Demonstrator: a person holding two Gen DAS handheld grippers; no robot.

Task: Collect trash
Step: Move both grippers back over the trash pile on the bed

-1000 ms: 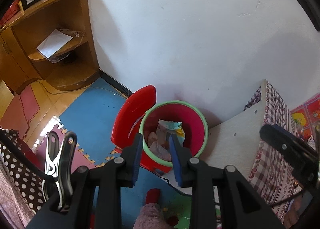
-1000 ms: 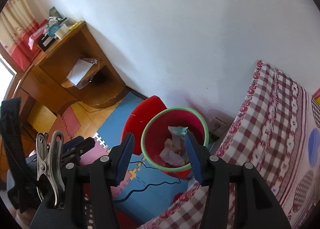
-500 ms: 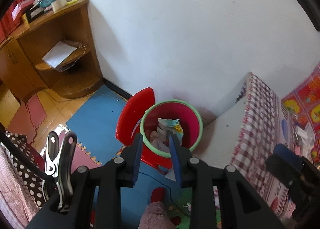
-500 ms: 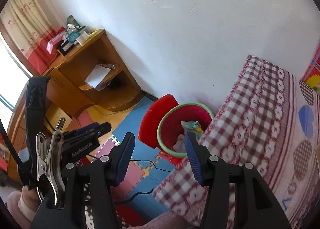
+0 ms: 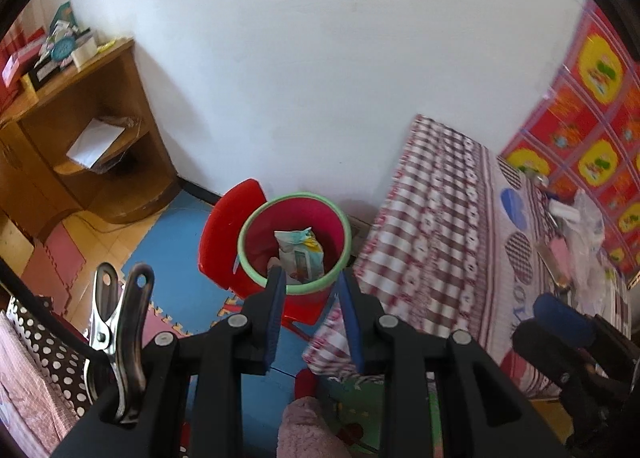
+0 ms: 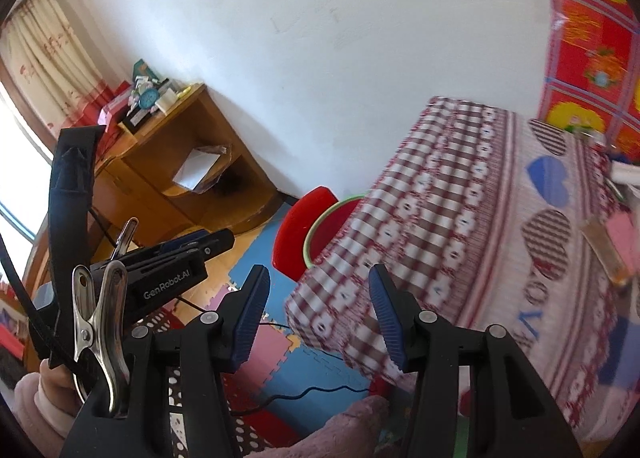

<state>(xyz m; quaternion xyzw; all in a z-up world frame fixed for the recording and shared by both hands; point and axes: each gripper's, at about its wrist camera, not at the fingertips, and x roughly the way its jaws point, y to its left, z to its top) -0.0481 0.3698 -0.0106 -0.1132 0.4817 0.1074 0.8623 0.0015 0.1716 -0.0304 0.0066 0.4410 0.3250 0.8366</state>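
With both tools empty, the left tool [image 5: 312, 312] narrowly apart and the right tool [image 6: 318, 314] wider, swing over the checked tabletop [image 5: 448, 226] toward the litter [image 5: 572, 234] at its far side, leaving the bin [image 5: 294, 244] beside the tabletop clear.

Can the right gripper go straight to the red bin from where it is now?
Probably not straight. In the right wrist view the checkered table covers most of the red bin; only its rim shows. The open, empty right gripper would likely have to go around the table corner.
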